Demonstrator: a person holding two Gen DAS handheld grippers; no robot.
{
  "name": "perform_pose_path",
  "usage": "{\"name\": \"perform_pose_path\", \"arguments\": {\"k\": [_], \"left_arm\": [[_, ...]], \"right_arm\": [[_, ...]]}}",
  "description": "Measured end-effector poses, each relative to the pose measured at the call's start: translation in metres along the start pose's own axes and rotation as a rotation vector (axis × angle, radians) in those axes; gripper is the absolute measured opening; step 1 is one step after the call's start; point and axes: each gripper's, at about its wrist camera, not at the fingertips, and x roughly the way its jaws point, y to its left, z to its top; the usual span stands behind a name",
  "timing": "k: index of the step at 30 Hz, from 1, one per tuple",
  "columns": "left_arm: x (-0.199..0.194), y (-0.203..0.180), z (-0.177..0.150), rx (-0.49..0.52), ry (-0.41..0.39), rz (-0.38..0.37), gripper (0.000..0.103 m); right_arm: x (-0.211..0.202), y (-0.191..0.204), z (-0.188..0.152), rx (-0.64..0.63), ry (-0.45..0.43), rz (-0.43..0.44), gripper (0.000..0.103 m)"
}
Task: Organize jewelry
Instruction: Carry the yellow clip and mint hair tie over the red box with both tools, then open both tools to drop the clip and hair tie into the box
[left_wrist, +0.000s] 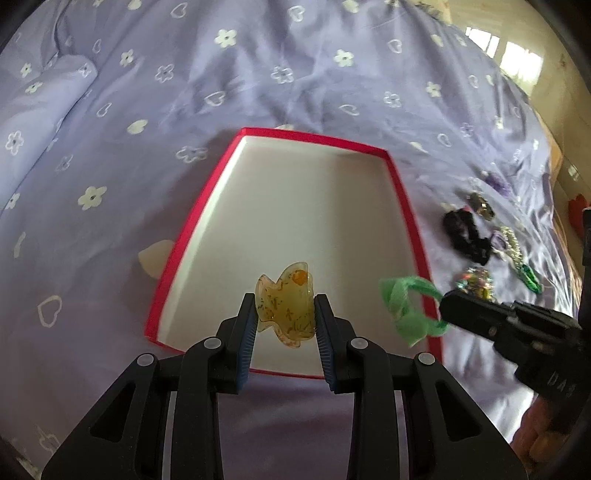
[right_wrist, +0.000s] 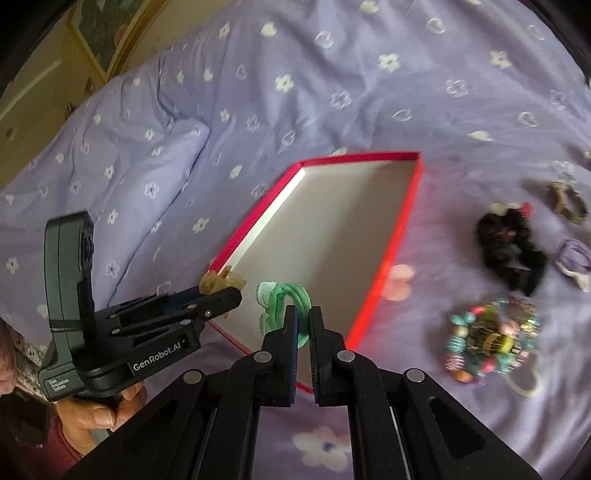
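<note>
My left gripper is shut on a translucent amber hair claw, held over the near end of a shallow red box with a white inside. My right gripper is shut on a green fabric hair tie just above the box's near corner. In the left wrist view the right gripper comes in from the right with the green tie over the box's right rim. In the right wrist view the left gripper and its amber claw hover at the box's left rim.
The box lies on a lilac bedspread with white flowers and hearts. Right of it lie a black scrunchie, a beaded multicolour piece, a purple tie and a brown clip. A hand grips the left tool.
</note>
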Motion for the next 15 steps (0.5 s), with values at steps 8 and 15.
{"name": "perform_pose_path", "arguments": {"k": [8,15], "left_arm": [[0.022,0.015,0.001,-0.011,0.059,0.018,0.029],[0.033,0.015,-0.004,-0.007,0.099,0.024,0.029]], "right_arm": [[0.036,0.008,0.001,-0.057,0.097,-0.024,0.005],[0.045,0.007,0.000,-0.094,0.155,-0.049,0.007]]}}
